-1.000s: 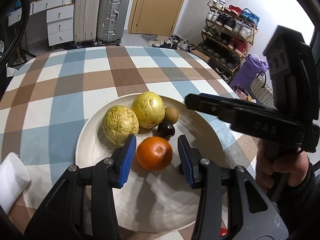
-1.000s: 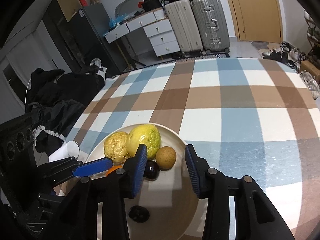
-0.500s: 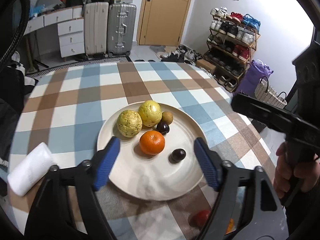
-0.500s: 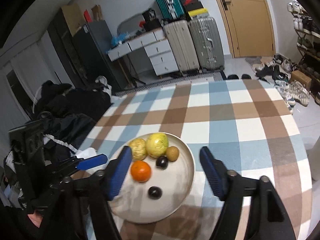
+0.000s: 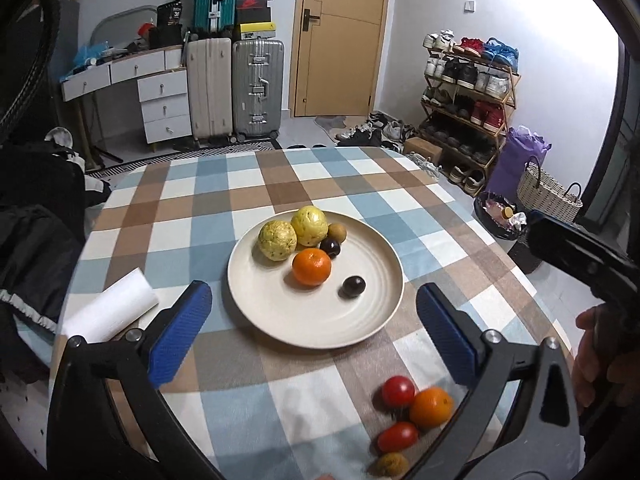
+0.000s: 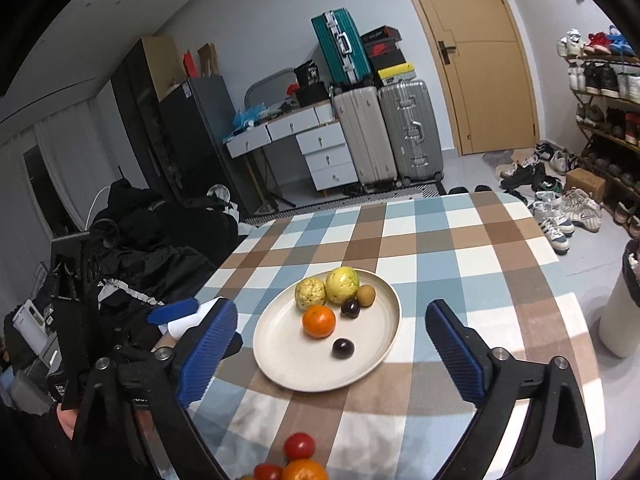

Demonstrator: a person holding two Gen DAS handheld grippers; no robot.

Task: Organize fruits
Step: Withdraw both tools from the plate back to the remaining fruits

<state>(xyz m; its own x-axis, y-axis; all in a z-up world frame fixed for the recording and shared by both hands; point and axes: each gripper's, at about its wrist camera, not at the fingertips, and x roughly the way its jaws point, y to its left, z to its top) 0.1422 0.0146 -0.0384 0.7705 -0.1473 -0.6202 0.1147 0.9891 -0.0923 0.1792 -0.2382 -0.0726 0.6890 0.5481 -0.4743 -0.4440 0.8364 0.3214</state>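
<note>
Left wrist view: the left claw (image 5: 314,328) hangs above the checked tabletop (image 5: 248,200), its blue pads (image 5: 180,338) spreading wide with nothing between them. Just beyond it sits the cream plate (image 5: 280,320), carrying two yellow fruits (image 5: 309,225), a kiwi (image 5: 337,232), an orange (image 5: 311,267) and two dark plums (image 5: 353,287). Nearer than the right pad lie two tomatoes (image 5: 397,391) and a second orange (image 5: 431,407). A white roll (image 5: 110,312) lies left of the left pad.

Right wrist view: the right claw (image 6: 332,348) is likewise opening, empty, the plate (image 6: 276,344) just ahead between its pads.

Two suitcases (image 5: 234,88) stand beside a door (image 5: 340,36).
</note>
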